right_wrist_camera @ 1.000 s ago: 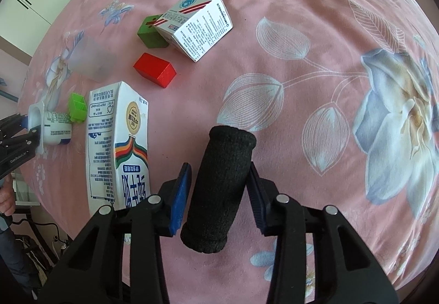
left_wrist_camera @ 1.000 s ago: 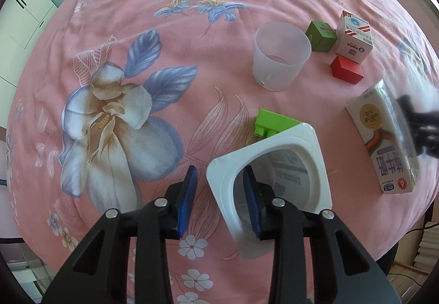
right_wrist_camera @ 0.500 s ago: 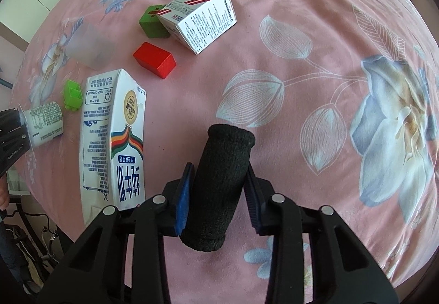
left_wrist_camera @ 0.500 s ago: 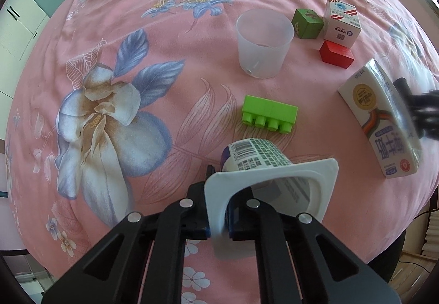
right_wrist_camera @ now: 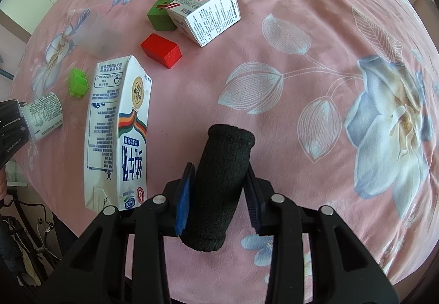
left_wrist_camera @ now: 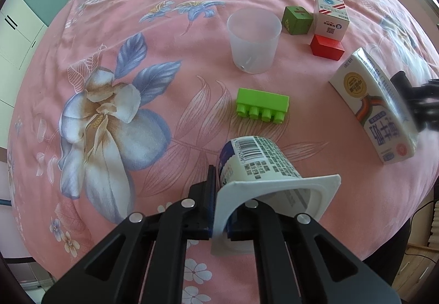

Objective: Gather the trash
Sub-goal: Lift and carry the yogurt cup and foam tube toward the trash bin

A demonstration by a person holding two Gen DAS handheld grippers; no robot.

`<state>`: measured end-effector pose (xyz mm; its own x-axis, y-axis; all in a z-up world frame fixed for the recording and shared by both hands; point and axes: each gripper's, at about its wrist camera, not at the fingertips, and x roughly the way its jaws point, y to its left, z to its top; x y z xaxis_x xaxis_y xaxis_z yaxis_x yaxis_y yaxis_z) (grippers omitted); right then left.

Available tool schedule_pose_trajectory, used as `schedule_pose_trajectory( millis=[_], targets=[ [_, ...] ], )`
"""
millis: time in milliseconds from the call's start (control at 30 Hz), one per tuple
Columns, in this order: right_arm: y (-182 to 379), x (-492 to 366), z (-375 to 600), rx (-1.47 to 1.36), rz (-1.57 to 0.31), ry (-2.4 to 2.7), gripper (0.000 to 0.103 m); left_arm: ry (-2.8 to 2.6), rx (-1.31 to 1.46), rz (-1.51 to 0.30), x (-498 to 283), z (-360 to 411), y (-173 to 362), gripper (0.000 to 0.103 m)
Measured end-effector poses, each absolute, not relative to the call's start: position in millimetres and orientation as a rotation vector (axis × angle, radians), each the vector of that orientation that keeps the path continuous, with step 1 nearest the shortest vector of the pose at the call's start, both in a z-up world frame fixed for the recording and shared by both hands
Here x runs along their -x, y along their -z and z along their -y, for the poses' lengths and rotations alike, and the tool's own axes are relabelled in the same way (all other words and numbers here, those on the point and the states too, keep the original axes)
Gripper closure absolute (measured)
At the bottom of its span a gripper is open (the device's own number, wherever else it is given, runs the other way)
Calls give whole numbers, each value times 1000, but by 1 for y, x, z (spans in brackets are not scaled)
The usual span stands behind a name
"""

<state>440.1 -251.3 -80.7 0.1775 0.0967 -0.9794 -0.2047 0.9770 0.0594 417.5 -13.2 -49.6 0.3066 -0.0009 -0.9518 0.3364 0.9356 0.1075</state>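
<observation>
My left gripper is shut on the rim of a white yogurt cup, held tilted above the pink flowered cloth; the cup also shows in the right wrist view. My right gripper is shut on a black foam cylinder held above the cloth. A milk carton lies flat just left of the right gripper; in the left wrist view the carton is at the right. A small white box lies further away.
A translucent plastic cup stands upright mid-table. A light green toy brick, a red block and a dark green block lie around it. The table edge drops off near both grippers.
My left gripper closed on the yogurt cup's rim and lifted it, tilting the cup. My right gripper kept hold of the black cylinder and shifted slightly.
</observation>
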Motion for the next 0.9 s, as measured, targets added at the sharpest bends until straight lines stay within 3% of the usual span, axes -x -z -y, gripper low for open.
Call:
schedule_pose_trajectory(
  millis=[900],
  targets=[
    [29,-344,234,236,-1295,-303,67,296,-427,-1116,-334,14,6,95]
  ],
)
